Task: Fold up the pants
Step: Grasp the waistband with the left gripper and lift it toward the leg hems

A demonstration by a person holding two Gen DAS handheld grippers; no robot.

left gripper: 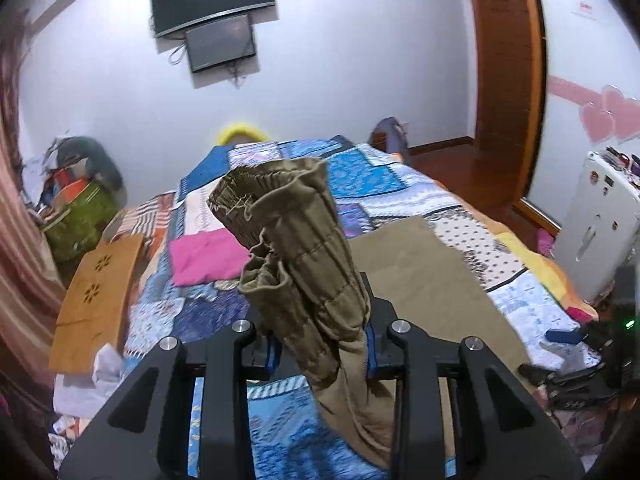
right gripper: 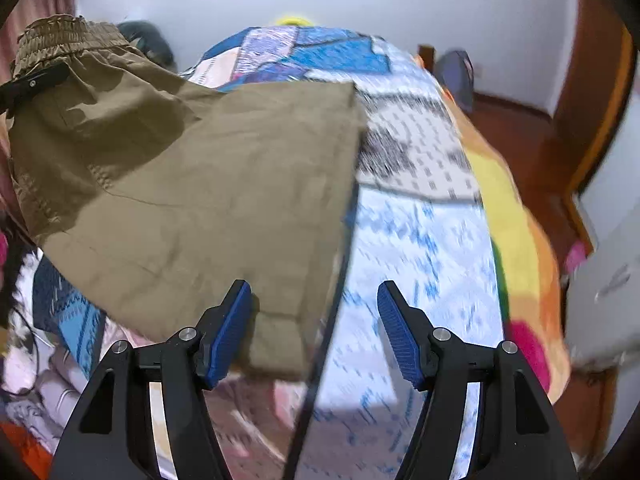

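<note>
Clearly soft, light cloth: pants (left gripper: 304, 264) droop and bunch wherever unsupported. Left gripper (left gripper: 320, 344) fingers pinching gathered elastic waistband, lifted above bed (left gripper: 520, 300); rest of pants draped down onto quilt, leg end lying flat. Right gripper (right gripper: 314, 320) fingers spread, holding nothing, hovering over hem corner. Best holds: thick waistband, stitched hem corners; thin middle likely to slip, sag.

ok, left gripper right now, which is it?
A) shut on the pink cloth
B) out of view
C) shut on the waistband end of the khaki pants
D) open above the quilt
C: the left gripper is clamped on the bunched elastic waistband of the khaki pants, while the right gripper is open and holds nothing.
</note>
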